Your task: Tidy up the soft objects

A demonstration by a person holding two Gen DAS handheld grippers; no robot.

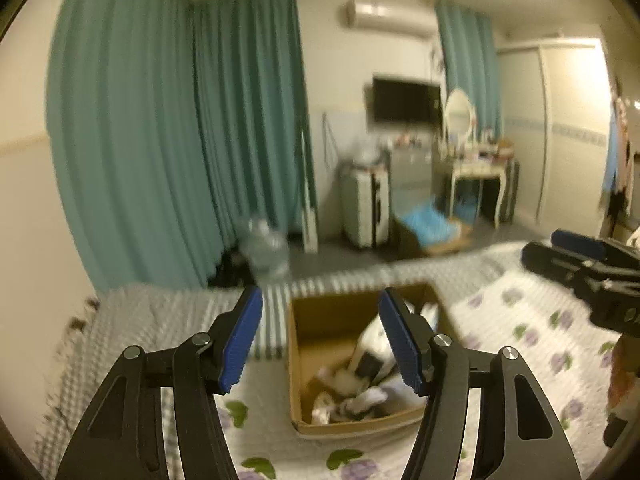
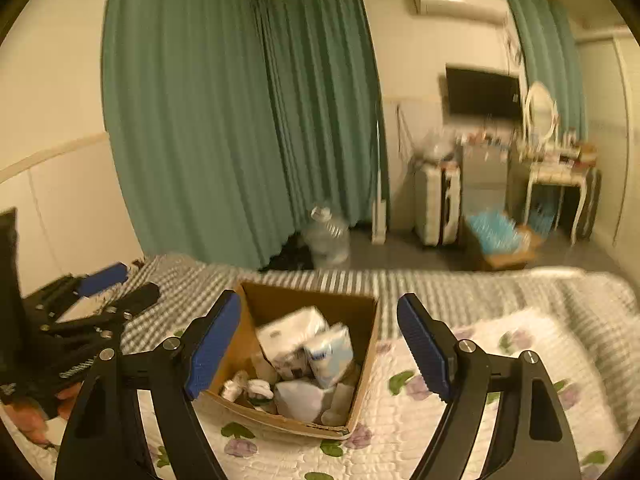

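An open cardboard box [image 1: 320, 320] sits on a bed with a floral quilt [image 1: 520, 320]. It also shows in the right wrist view [image 2: 280, 304]. Inside lie white tissue packs [image 2: 296, 330], a blue-white pack [image 2: 332, 354] and small rolled white items [image 2: 248, 388]. My left gripper [image 1: 320, 340] is open and empty, held above and before the box. My right gripper [image 2: 320, 344] is open and empty, also above the box. The right gripper shows at the right edge of the left wrist view [image 1: 580, 264]; the left gripper shows at the left of the right wrist view [image 2: 92, 300].
A striped grey blanket [image 2: 440, 284] covers the bed's far edge. Beyond on the floor stand a water jug [image 2: 328, 236], a suitcase [image 2: 436, 204], a box of blue items [image 2: 496, 240] and a dressing table [image 2: 556, 176]. Teal curtains [image 2: 220, 120] hang behind.
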